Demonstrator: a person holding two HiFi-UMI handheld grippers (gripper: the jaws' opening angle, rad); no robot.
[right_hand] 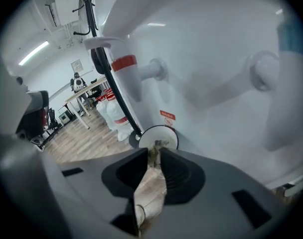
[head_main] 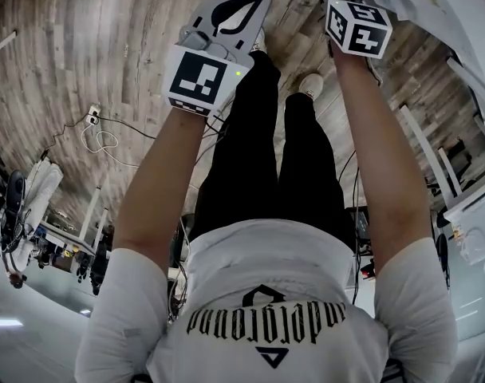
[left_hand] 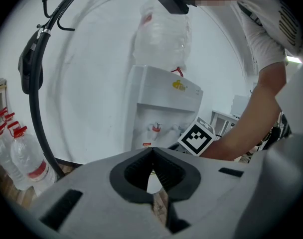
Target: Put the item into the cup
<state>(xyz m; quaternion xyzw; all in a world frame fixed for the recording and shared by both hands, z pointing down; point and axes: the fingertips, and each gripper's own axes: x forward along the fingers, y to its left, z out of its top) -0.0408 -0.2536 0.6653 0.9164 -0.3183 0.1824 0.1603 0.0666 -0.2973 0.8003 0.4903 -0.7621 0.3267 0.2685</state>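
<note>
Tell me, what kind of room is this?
Probably an office or workroom. A white plastic water dispenser carries a clear upturned bottle, spare clear water bottles with red caps wait on the grey wood-plank floor, and pale long desks stand farther back.

Grey wood planks [head_main: 83,62] underfoot, matt and grainy. The right gripper [right_hand: 155,151] is dull grey plastic, smooth, with ribbed black rubbery-looking pads [right_hand: 177,176], and the packet [right_hand: 150,193] between them is creased tan paper. There's the cup [right_hand: 166,133], white, smooth at the rim. The water dispenser [right_hand: 216,59] gleams in glossy white plastic. The person's T-shirt [head_main: 266,270] is soft white cloth.
</note>
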